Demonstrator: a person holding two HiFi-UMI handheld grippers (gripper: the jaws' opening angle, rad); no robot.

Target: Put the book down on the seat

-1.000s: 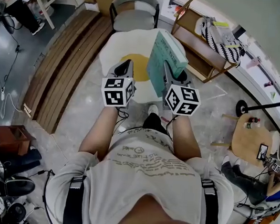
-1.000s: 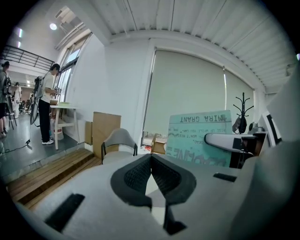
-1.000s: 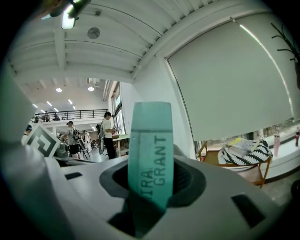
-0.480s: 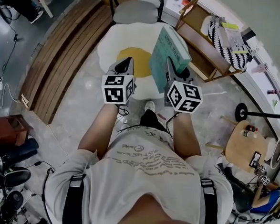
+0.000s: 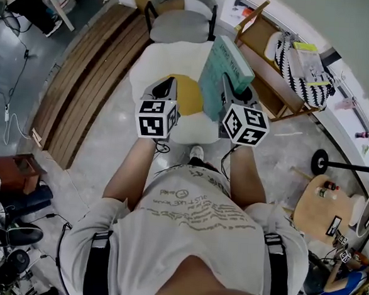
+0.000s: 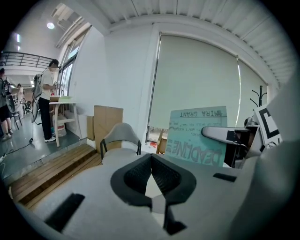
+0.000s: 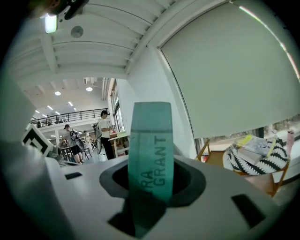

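Over marbled floor (image 5: 102, 150), right gripper (image 7: 150, 183) fingers clamp slim teal book (image 5: 218, 77); left gripper (image 6: 151, 161) fingers touch.

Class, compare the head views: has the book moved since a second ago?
Yes. Held by the right gripper, the book has gone forward over the egg-shaped rug, nearer the grey chair.
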